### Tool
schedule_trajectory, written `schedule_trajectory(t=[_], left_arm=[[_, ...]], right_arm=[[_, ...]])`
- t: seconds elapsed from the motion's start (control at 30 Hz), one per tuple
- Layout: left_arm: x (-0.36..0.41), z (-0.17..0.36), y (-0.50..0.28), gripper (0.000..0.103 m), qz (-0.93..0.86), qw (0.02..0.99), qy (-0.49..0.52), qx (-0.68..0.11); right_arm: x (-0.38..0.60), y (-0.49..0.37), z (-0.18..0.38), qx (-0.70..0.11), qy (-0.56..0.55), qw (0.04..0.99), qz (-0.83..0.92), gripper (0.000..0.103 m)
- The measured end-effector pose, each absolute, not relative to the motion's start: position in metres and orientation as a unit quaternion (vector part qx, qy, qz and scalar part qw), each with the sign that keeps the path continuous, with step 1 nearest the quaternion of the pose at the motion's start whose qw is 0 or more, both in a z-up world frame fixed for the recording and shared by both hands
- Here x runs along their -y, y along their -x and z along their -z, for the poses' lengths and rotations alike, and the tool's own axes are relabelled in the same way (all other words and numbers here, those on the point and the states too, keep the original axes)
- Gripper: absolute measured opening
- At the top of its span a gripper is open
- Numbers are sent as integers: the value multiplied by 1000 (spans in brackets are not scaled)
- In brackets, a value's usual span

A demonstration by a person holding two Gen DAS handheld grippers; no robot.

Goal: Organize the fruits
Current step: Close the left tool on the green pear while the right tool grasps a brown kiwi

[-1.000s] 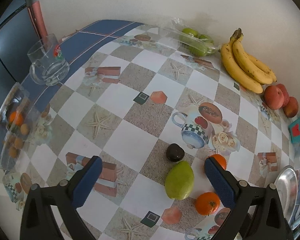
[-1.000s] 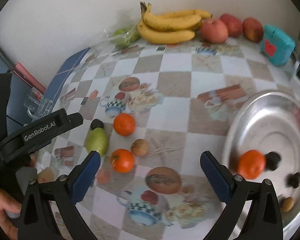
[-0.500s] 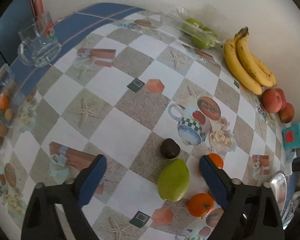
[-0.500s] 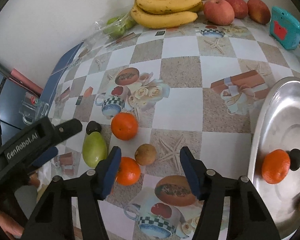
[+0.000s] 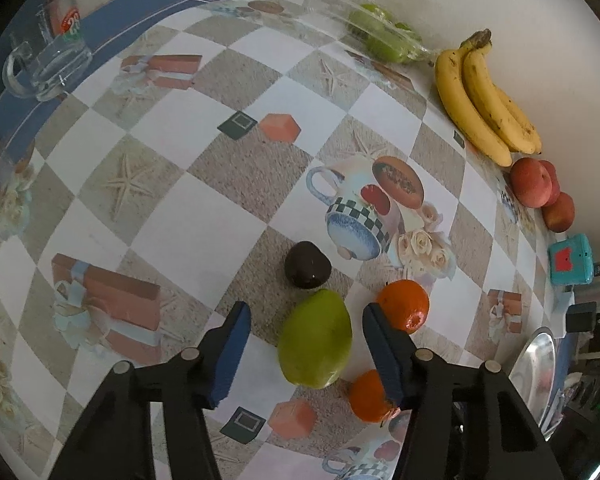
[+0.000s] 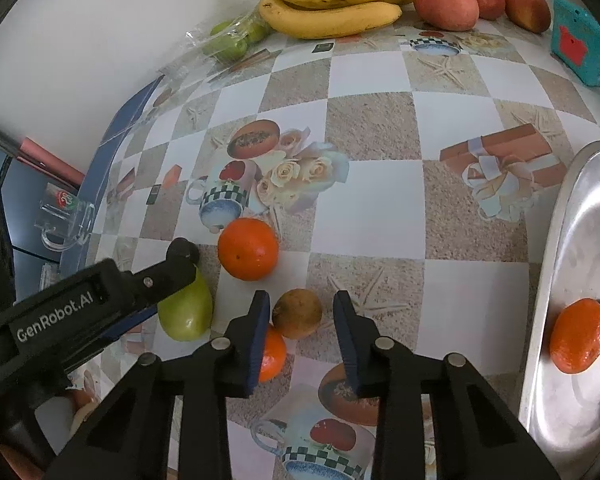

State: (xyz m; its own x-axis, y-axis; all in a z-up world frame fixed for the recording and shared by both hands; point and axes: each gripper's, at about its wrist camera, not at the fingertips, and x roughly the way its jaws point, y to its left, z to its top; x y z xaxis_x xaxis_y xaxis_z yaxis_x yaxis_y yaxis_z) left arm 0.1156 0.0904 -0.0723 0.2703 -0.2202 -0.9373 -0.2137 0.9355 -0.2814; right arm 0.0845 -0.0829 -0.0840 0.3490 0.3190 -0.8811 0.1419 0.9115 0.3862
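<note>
My left gripper (image 5: 306,322) is open, its blue pads on either side of a green mango (image 5: 315,342) lying on the patterned tablecloth, apart from it. A dark round fruit (image 5: 307,265) lies just beyond, two oranges (image 5: 404,306) to the right. My right gripper (image 6: 302,312) is open, its pads either side of a small brown fruit (image 6: 297,313), not touching. An orange (image 6: 248,249) lies beyond it, another (image 6: 272,354) is partly behind the left pad. The mango (image 6: 186,312) shows under the left gripper's arm. A steel tray (image 6: 580,240) at the right holds an orange (image 6: 578,340).
Bananas (image 5: 484,100), red apples (image 5: 534,182) and bagged green fruits (image 5: 384,36) line the back wall. A teal box (image 5: 571,260) stands at the right. A glass mug (image 5: 48,64) stands at the far left by the table's blue edge.
Both grippers have moved forward and down toward the fruits and narrowed. The left now brackets the mango, the right brackets the brown fruit.
</note>
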Motion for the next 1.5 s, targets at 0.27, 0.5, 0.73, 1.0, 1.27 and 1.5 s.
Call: schedule_trajectory(t=[0.27, 0.5, 0.73, 1.0, 1.27, 1.5], left_arm=[[-88, 74, -116, 43, 10, 774, 178, -607], [-86, 73, -116, 40, 15, 777, 172, -605], [-85, 72, -115, 40, 16, 778, 169, -605], [-82, 72, -115, 41, 14, 781, 163, -603], [-79, 83, -114, 48, 26, 766, 180, -617], [-80, 84, -112, 45, 30, 763, 189, -618]], right_arm=[[81, -83, 83, -566, -198, 798, -61, 27], [82, -83, 81, -565, -200, 798, -62, 27], [84, -81, 78, -563, -205, 798, -62, 27], [86, -80, 74, -562, -207, 798, -59, 27], [87, -78, 71, -560, -209, 800, -60, 27], [88, -78, 72, -561, -214, 797, -57, 27]])
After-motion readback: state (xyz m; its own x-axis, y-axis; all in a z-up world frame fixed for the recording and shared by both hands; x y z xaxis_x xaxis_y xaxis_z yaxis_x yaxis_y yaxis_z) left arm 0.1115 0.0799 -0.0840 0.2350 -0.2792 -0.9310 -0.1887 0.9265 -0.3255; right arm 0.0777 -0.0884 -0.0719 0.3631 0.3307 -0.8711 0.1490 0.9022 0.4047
